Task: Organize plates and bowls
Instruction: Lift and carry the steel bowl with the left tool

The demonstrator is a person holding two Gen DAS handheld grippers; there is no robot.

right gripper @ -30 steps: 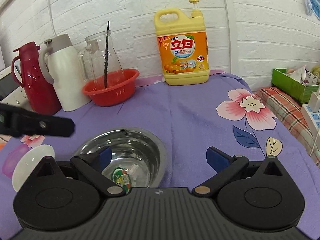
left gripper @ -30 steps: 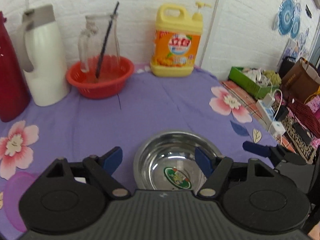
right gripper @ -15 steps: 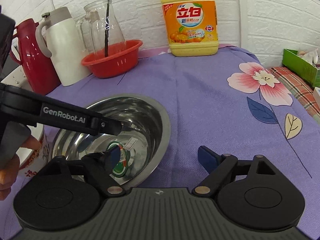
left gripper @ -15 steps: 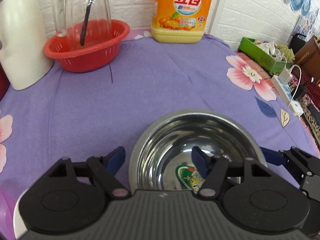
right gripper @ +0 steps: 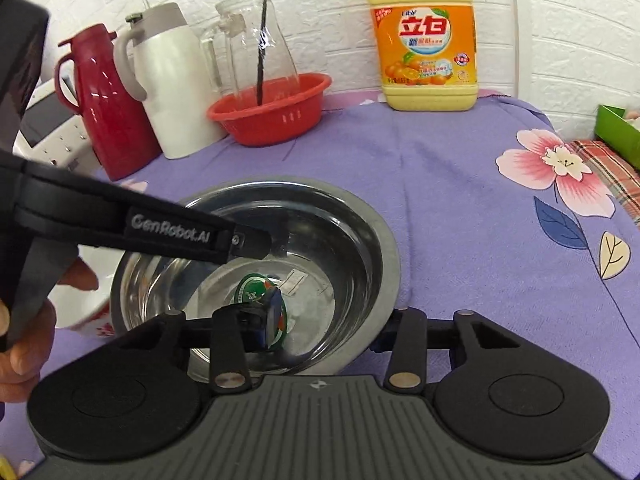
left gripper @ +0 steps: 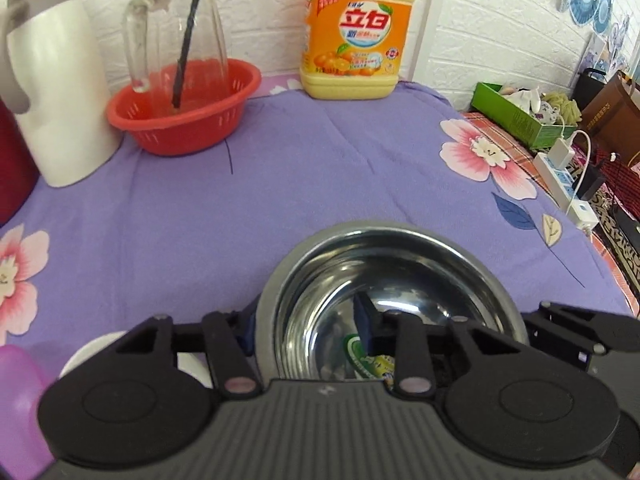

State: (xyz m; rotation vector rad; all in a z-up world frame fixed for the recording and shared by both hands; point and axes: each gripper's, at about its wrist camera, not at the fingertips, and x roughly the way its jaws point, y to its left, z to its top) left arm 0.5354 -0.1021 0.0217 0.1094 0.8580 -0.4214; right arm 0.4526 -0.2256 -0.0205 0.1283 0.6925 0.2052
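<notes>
A steel bowl [left gripper: 420, 264] with a green sticker in its bottom sits on the purple flowered cloth. My left gripper [left gripper: 306, 322] is closing tight on the bowl's left wall, with one finger outside and one inside. My right gripper [right gripper: 326, 326] is closing on the opposite wall of the steel bowl [right gripper: 340, 240], its left finger inside and its right finger outside. Pads press the metal on both sides. A white bowl [right gripper: 88, 308] with red marks stands just left of the steel one, partly hidden by the left gripper's finger [right gripper: 180, 232].
Along the back wall stand a red thermos [right gripper: 104, 112], a white thermos [right gripper: 172, 84], a red basket [right gripper: 272, 116] holding a glass jug, and a yellow detergent bottle [right gripper: 428, 40]. A green box [left gripper: 516, 112] and a power strip [left gripper: 568, 188] lie beyond the table's right edge.
Both grippers sank toward the steel bowl and their jaws narrowed onto its walls. The left gripper's right finger went inside the bowl, and the bowl now looks closer in both views.
</notes>
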